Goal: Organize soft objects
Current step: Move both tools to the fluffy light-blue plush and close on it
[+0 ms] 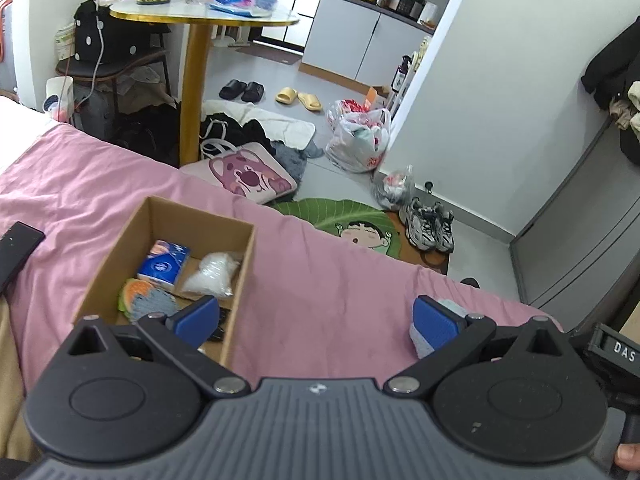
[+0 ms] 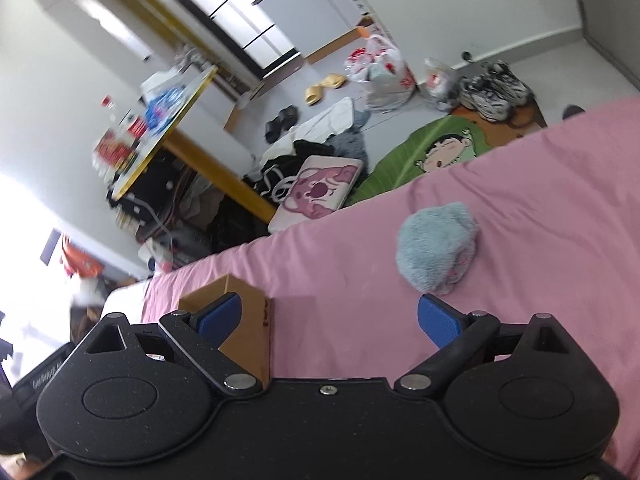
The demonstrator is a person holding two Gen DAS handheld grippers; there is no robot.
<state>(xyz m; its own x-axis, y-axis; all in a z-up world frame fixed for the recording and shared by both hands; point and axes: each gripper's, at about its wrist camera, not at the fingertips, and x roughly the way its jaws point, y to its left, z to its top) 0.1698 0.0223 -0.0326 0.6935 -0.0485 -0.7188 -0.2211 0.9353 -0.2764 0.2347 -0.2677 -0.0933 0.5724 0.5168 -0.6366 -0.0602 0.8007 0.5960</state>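
Note:
An open cardboard box (image 1: 120,256) rests on the pink bedsheet (image 1: 320,272). Inside it lie a blue tissue pack (image 1: 163,261), a clear plastic bag of white stuff (image 1: 212,272) and a grey and orange cloth item (image 1: 144,298). My left gripper (image 1: 316,320) hovers open just right of the box, its left finger over the box's near corner. A fluffy pale blue soft toy (image 2: 438,252) lies on the sheet; its edge shows behind my left gripper's right finger (image 1: 434,326). My right gripper (image 2: 330,320) is open and empty, between the box (image 2: 240,332) and the toy.
A black flat device (image 1: 16,250) lies on the bed at the left. Beyond the bed's edge stand a round gold-legged table (image 1: 200,16), a pink bear cushion (image 1: 248,172), clothes, slippers, plastic bags and sneakers (image 1: 430,222) on the floor. A grey cabinet (image 1: 580,232) stands to the right.

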